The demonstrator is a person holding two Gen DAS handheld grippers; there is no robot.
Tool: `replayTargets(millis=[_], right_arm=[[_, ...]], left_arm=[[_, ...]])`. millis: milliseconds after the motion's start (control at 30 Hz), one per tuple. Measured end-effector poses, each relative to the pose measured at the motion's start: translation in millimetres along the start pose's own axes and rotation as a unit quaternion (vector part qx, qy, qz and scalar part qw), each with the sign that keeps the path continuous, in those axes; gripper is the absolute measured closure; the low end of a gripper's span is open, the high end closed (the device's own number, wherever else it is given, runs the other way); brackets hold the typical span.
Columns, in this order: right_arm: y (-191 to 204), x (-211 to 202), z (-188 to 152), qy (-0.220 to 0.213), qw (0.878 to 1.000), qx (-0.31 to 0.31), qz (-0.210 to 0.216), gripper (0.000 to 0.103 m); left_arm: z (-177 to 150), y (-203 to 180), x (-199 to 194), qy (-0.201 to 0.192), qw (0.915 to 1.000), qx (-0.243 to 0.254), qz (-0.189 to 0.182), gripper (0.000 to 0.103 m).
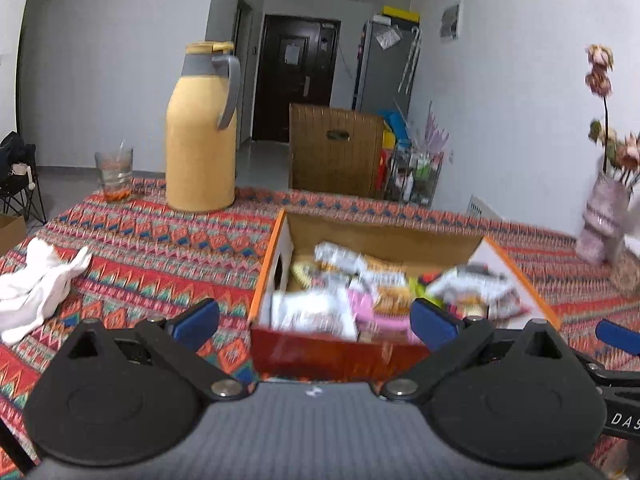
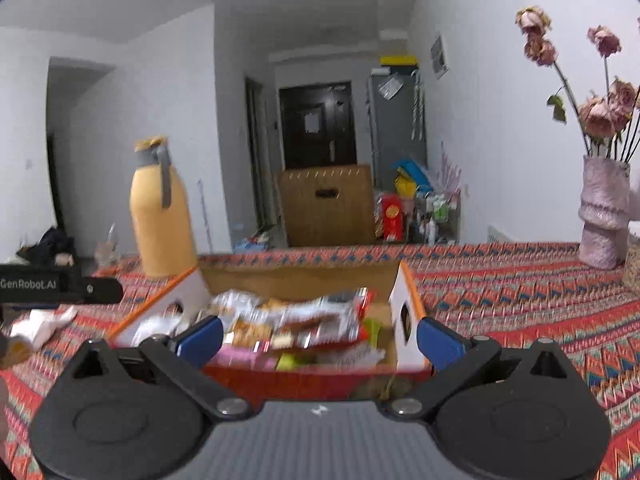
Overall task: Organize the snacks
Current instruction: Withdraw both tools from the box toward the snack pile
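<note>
An open cardboard box [image 1: 384, 240] with orange-edged flaps and a red front stands on the patterned tablecloth, also in the right wrist view [image 2: 296, 276]. Several wrapped snack packets [image 1: 360, 288] lie inside it, blurred; they show in the right wrist view too [image 2: 304, 320]. My left gripper [image 1: 316, 322] is open and empty, just in front of the box's near wall. My right gripper [image 2: 320, 338] is open and empty, at the box's near edge. One blue finger [image 1: 618, 336] of the right gripper shows at the left view's right edge.
A yellow thermos jug [image 1: 202, 136] and a glass [image 1: 114, 172] stand at the table's far left. A white cloth [image 1: 36, 288] lies at the left. A pink vase of dried roses [image 2: 602, 216] stands at the right. A wooden chair back [image 1: 334, 152] is behind the table.
</note>
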State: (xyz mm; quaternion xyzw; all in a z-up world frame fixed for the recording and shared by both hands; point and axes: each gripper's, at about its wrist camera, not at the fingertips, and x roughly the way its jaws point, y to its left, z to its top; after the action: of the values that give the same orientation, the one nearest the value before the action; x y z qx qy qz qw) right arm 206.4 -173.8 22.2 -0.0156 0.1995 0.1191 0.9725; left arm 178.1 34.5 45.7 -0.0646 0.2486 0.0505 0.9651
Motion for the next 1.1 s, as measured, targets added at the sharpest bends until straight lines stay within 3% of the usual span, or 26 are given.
replayTargets(millis=[333,567,700,833,967,1100], right_arm=[[17,-10,-47,0.08,0.996,-0.026,0.012,0.0],[35,8,-59,0.13,0.991,-0.014,-0.022,0.0],[42,26,-60,0.15,0.987,0.001,-0.055,0.0],[43,31,-69,0.172,0.983,-0.003,-0.06,0.0],[40,25,-77,0.18,0.982,-0.018,-0.06,0.004],[28,14,-82,0.179,0.982,-0.013,-0.053,0.019]], left_arm=[[-59,23,-7,0.06,0.998,0.015,0.011,0.0],[-82,25,-2,0.054,0.9981,0.017,0.023,0.0],[-82,30,-3,0.049,0.9986,0.003,0.02,0.0],[-82,34,-2,0.052,0.9985,-0.009,0.017,0.0],[-82,35,-4,0.049,0.9986,-0.012,0.014,0.0],[-82,38,-6,0.044,0.9987,-0.02,0.012,0.0]])
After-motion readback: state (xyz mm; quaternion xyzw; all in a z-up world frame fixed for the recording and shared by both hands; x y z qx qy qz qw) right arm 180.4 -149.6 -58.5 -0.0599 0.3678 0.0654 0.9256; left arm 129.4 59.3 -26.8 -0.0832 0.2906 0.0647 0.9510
